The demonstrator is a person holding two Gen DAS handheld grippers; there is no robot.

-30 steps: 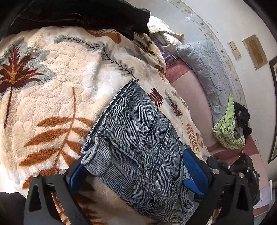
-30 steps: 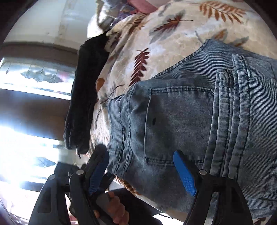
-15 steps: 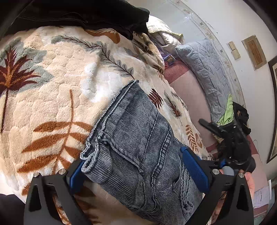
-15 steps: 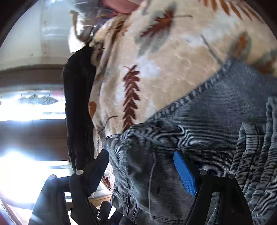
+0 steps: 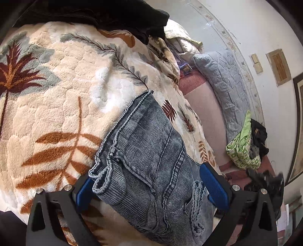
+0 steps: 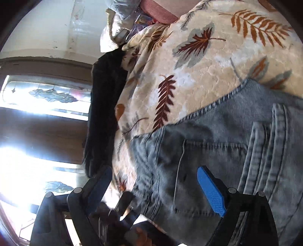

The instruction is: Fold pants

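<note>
Folded blue-grey jeans [image 5: 147, 159] lie on a cream blanket [image 5: 62, 98] with leaf prints. My left gripper [image 5: 149, 189] is open, its blue pads on either side of the folded bundle's near end, not pinching it. In the right wrist view the jeans [image 6: 217, 151] show a back pocket and waistband. My right gripper [image 6: 157, 189] is open above the jeans' waist edge, its right pad [image 6: 210, 191] over the pocket and its left pad [image 6: 98, 185] off the bed's edge.
A black garment [image 5: 106, 15] lies at the blanket's far edge and also shows in the right wrist view [image 6: 102, 113]. A grey quilted pillow [image 5: 223, 85], a green patterned cloth [image 5: 242, 149] and a pink sheet [image 5: 204, 113] lie to the right. A bright window [image 6: 37, 106] is on the left.
The right gripper swung across the jeans' waist end and back, staying open. The left gripper stayed open around the bundle. The other gripper passed through the left wrist view.
</note>
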